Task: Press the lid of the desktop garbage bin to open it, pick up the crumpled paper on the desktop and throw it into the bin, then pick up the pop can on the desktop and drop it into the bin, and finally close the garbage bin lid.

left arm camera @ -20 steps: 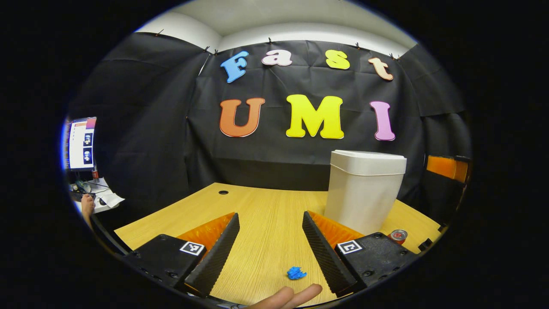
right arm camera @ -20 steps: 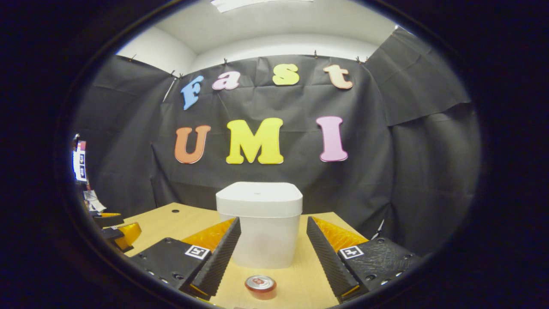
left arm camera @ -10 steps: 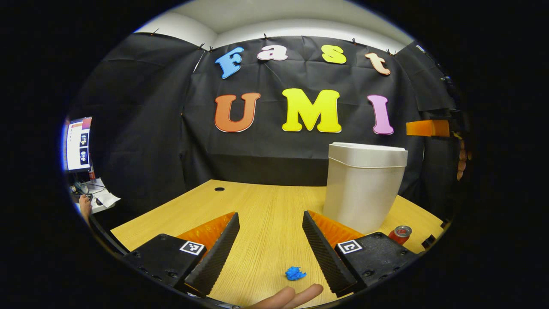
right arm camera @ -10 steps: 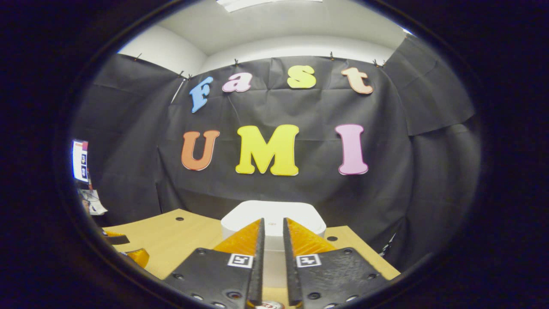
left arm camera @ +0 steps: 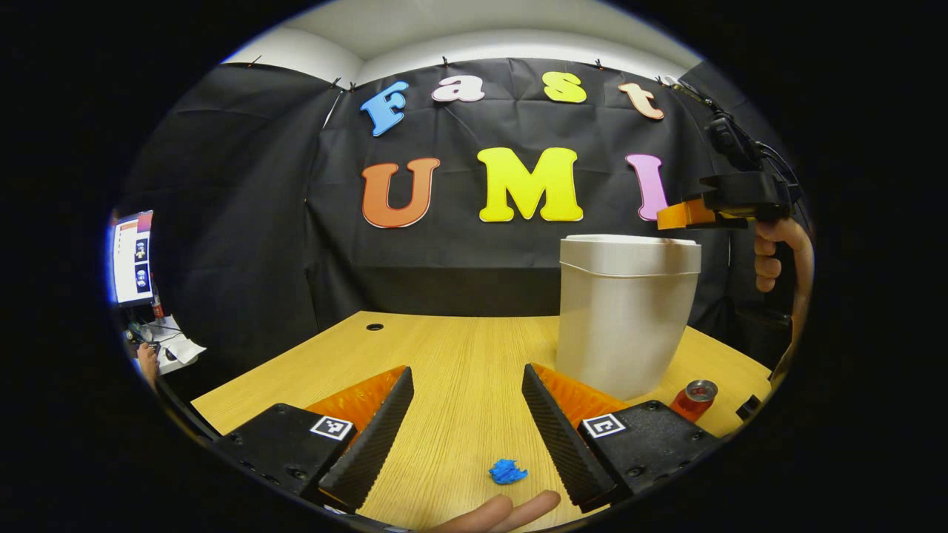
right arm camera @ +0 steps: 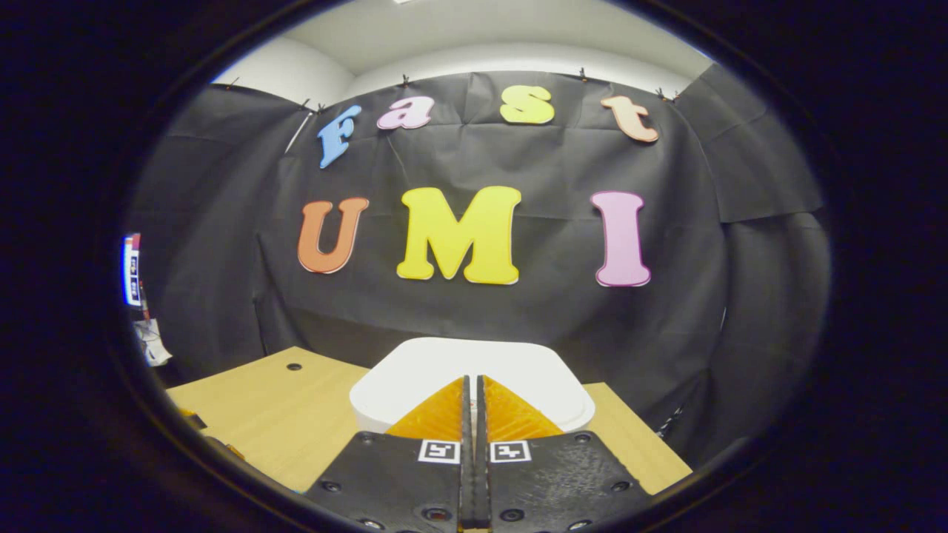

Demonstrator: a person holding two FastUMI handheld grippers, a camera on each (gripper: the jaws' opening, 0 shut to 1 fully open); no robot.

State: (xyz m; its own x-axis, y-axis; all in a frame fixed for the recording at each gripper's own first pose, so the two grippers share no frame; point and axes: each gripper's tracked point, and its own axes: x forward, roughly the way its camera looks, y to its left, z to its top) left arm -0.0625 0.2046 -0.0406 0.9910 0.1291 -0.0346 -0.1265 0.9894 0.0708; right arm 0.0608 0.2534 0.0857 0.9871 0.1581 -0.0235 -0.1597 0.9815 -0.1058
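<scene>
Bin (left arm camera: pixel 626 314) stands on desk (left arm camera: pixel 444 355) toward right side, lid (right arm camera: pixel 474 370) on top. Pop can (left arm camera: pixel 692 398) upright just right of bin near right edge. Crumpled paper (left arm camera: pixel 507 471) near front edge, between left tool (left arm camera: pixel 466 392) fingers. Right tool (left arm camera: pixel 678 216) above the lid's right rim.

The right gripper (right arm camera: pixel 471 392) rose, jaws closed, seemingly over the bin lid (right arm camera: pixel 518 370).

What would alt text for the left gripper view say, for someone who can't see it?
Two spread fingers of a hand-held gripper frame a wooden desk with a small blue crumpled paper between them. A white lidded bin stands at right, a red can beside it, and a second gripper hovers at the lid.
</scene>
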